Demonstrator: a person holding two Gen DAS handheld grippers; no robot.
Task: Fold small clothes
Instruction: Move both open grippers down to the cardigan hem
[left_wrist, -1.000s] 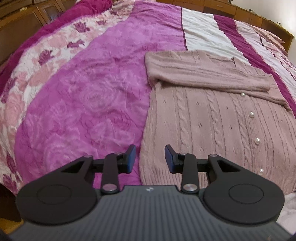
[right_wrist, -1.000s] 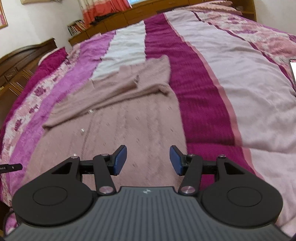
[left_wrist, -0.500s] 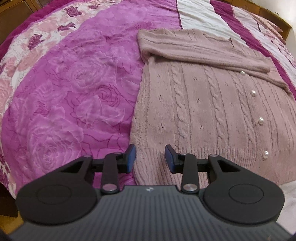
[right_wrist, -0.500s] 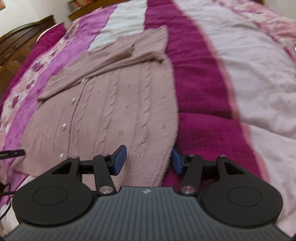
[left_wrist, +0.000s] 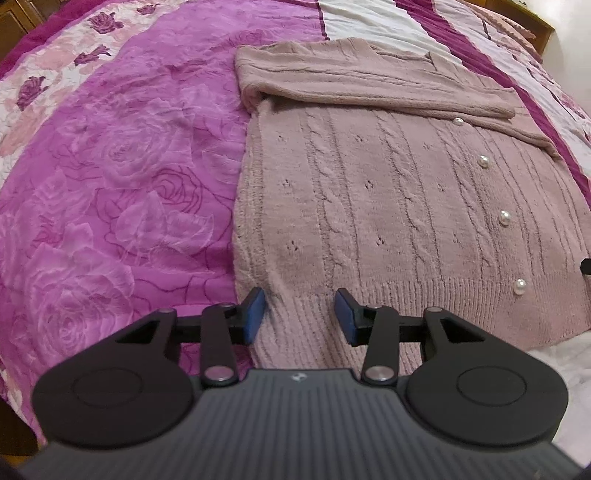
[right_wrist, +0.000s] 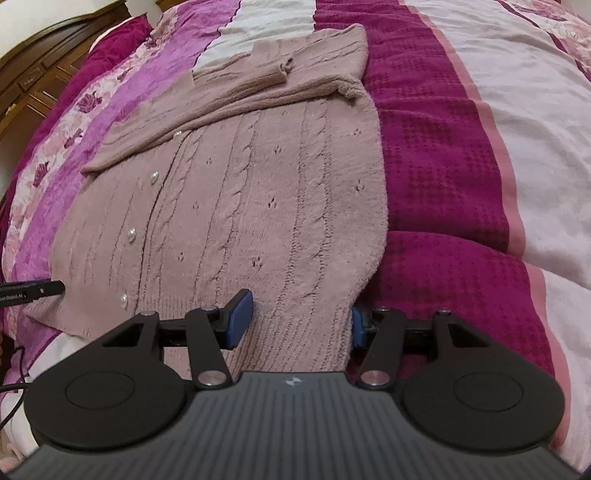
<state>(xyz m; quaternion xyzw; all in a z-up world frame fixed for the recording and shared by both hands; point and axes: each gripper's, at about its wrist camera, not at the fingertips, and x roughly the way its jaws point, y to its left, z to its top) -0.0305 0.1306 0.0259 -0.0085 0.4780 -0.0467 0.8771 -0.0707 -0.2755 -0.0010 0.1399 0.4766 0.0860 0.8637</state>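
Note:
A dusty-pink cable-knit cardigan (left_wrist: 388, 192) with pearl buttons lies flat on the bed, both sleeves folded across its chest. It also shows in the right wrist view (right_wrist: 240, 206). My left gripper (left_wrist: 300, 314) is open, its fingers straddling the ribbed hem at the cardigan's near left corner. My right gripper (right_wrist: 301, 317) is open over the hem at the near right corner; its right finger sits just past the cardigan's side edge, partly hidden by the fabric.
The cardigan rests on a bedspread with purple rose print (left_wrist: 110, 184) on the left and magenta and pale pink stripes (right_wrist: 461, 166) on the right. Dark wooden furniture (right_wrist: 37, 74) stands beyond the bed. The left gripper's tip (right_wrist: 33, 290) shows at the left edge.
Both grippers have moved forward and down toward the cardigan's hem, each now straddling a bottom corner. Both stay open.

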